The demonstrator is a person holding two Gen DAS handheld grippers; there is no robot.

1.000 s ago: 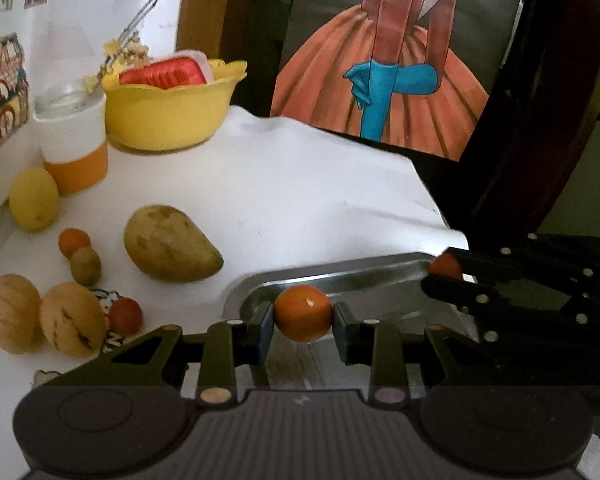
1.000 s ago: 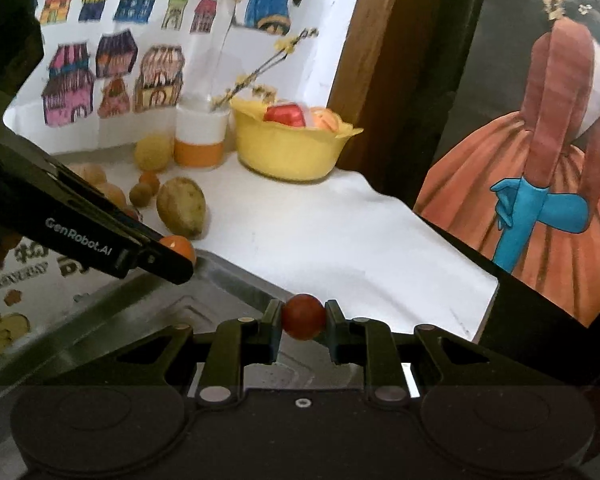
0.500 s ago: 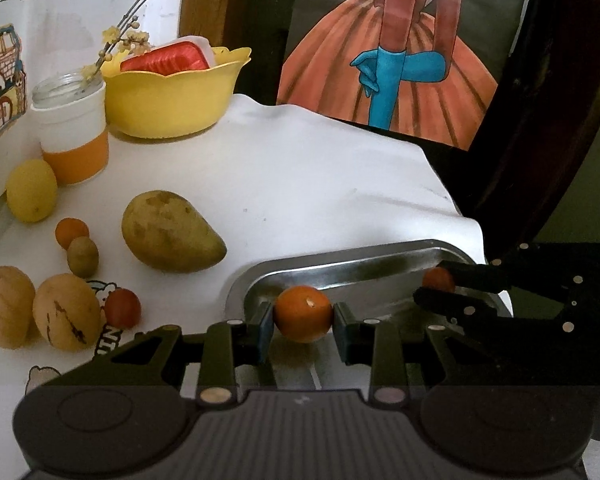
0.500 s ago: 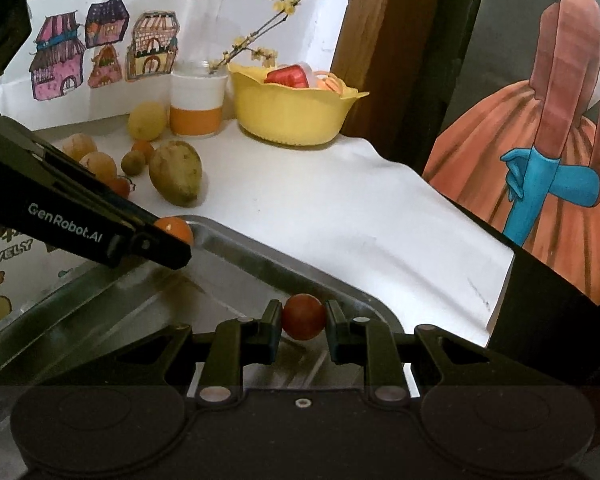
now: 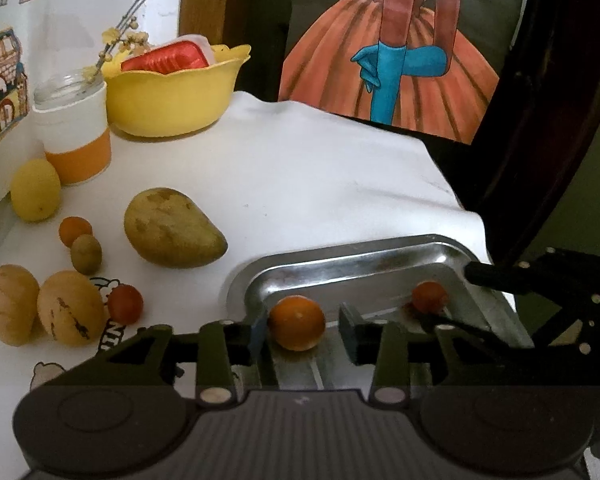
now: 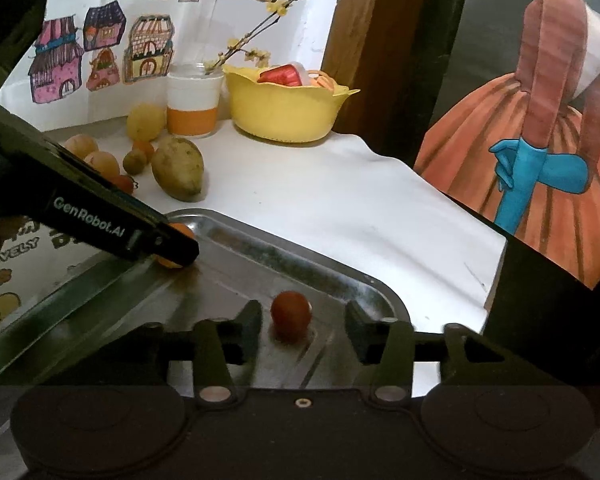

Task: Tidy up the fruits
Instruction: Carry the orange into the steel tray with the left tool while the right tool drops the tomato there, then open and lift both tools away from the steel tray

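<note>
A steel tray (image 5: 352, 258) lies at the near right of the white table. My left gripper (image 5: 303, 331) is open, and a small orange fruit (image 5: 297, 322) rests on the tray floor between its spread fingers. My right gripper (image 6: 303, 322) is also open around a small red tomato (image 6: 291, 312) that sits on the tray by its far right corner. In the left wrist view the same tomato (image 5: 429, 296) shows between the right gripper's fingers (image 5: 500, 278). In the right wrist view the orange fruit (image 6: 183, 231) is partly hidden behind the left gripper's fingers (image 6: 156, 240).
Left of the tray lie a mango (image 5: 172, 228), a lemon (image 5: 35, 190), a small orange (image 5: 75, 231), a green fruit (image 5: 86, 253), two tan fruits (image 5: 70, 308) and a red tomato (image 5: 125, 303). A yellow bowl (image 5: 172, 96) and a jar (image 5: 72, 136) stand behind. The table drops off on the right.
Both grippers came down over the tray and opened. The orange fruit and the red tomato, held before, now rest free on the tray.
</note>
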